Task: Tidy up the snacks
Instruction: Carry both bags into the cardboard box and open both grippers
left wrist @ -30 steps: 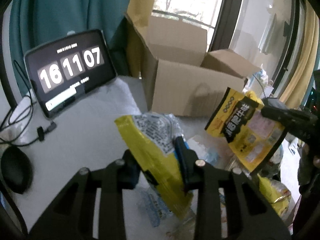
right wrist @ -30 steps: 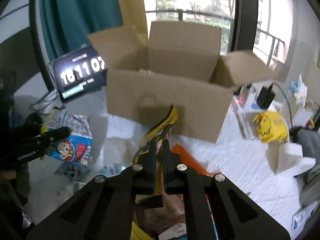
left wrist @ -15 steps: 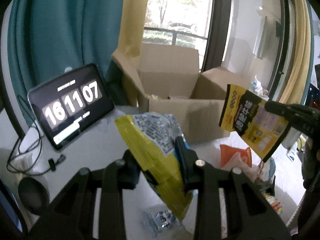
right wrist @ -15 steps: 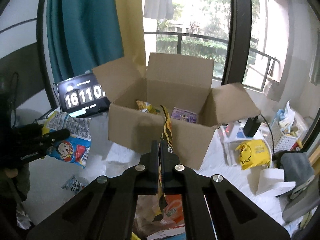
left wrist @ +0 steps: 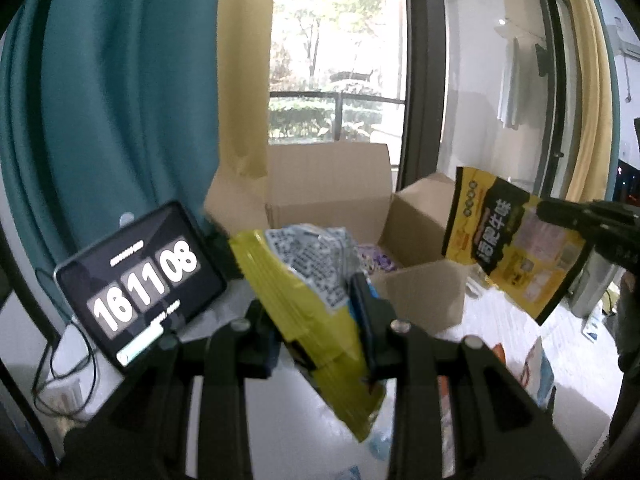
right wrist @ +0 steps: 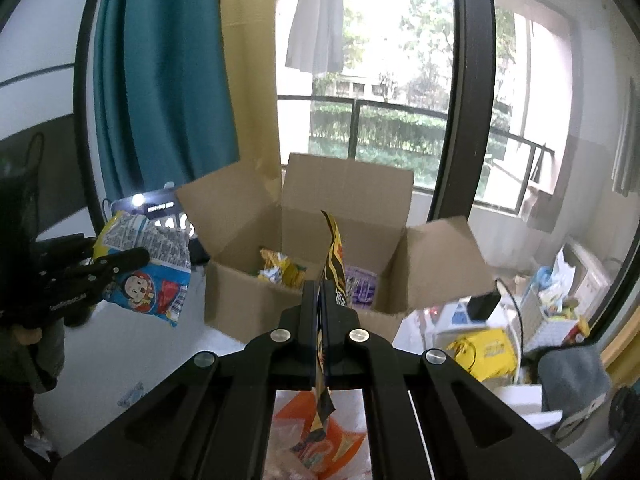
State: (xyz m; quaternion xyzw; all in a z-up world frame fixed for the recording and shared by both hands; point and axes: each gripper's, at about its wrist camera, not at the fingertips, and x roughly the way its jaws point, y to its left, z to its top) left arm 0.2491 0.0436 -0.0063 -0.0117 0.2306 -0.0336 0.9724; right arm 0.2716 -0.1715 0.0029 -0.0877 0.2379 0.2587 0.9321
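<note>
Landmark: open cardboard box, snacks already inside.
Left gripper: jaws clamped on puffy yellow-blue snack bag, held above the table, short of the box's near wall.
Right gripper: jaws shut on flat yellow-black pouch, edge-on, long axis upright, near the box front.
Advice: clear the near wall, then release over the opening.

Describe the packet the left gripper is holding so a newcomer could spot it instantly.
Find the open cardboard box under the window; the left gripper hangs in the air to its left, shut on the packet. It is blue and yellow with a cartoon child's face, unlike the flat yellow-and-black pouch in the right gripper.
</note>
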